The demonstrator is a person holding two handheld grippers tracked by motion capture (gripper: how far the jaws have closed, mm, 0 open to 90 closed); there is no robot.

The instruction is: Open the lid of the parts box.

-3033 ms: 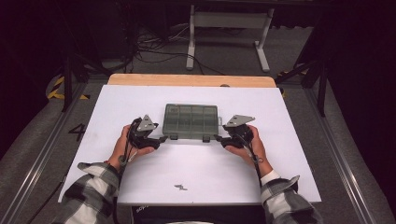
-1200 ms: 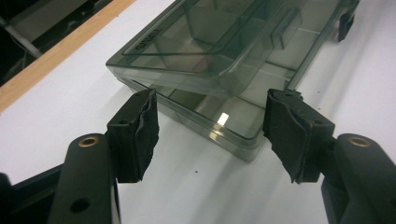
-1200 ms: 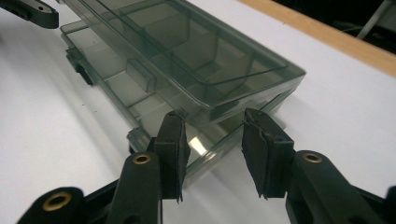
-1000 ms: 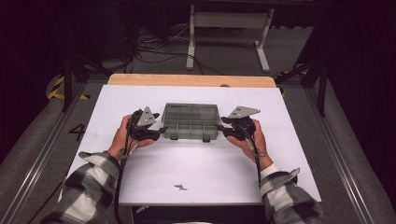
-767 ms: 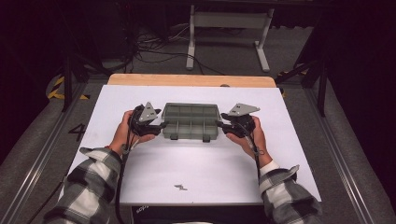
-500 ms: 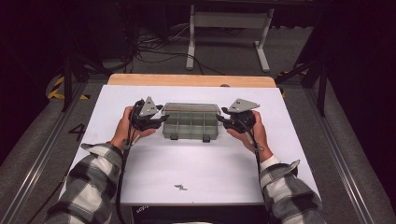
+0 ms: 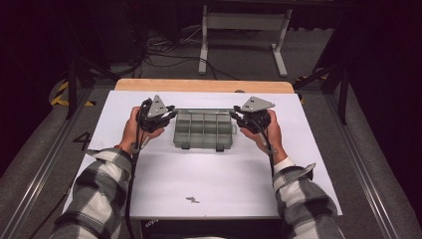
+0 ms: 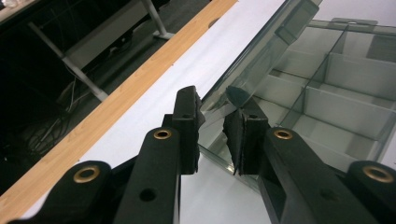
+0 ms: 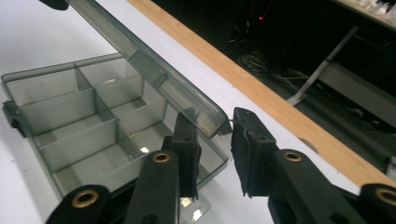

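From above, I have a gripper at each end of the box [image 7: 204, 130], which sits mid-table [image 7: 209, 184] just ahead of my hands: the left gripper [image 7: 168, 115] at its left end, the right gripper [image 7: 235, 115] at its right. The lid [image 7: 205, 110] is up off the tray, tilted back toward the far edge, so I judge the opening about half done; swinging it fully back and letting go is left. The compartments I can see from here look empty. In the left gripper view, my jaws have just been closing and now pinch the lid's corner [image 8: 219, 105], the clear plastic edge between the pads; beyond it the dividers [image 8: 322, 88] stand with nothing in them. In the right gripper view, my jaws have likewise just been closing and now grip the lid's other corner [image 9: 212, 122], and it slopes up and away over the tray [image 9: 93, 126]. Every cell there is bare too.
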